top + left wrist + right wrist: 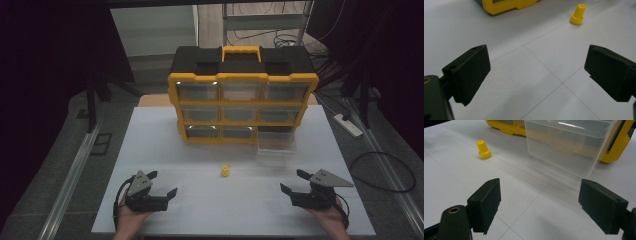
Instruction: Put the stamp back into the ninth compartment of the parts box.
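A small yellow plastic part (226, 171) stands upright on the white table, in front of a yellow and black drawer organiser (242, 95). One clear drawer (276, 148) is pulled out at the organiser's bottom right and rests on the table. My left gripper (161, 184) sits near the front left, open and empty; the yellow part (578, 15) lies ahead to its right. My right gripper (292, 181) is at the front right, open and empty, facing the clear drawer (566, 147), with the yellow part (483, 150) to its left.
The white table top (150, 150) is marked with thin grid lines. On the floor lie a power strip (348, 125) and a black cable (385, 170) at the right, and metal rails (75, 170) run along both sides.
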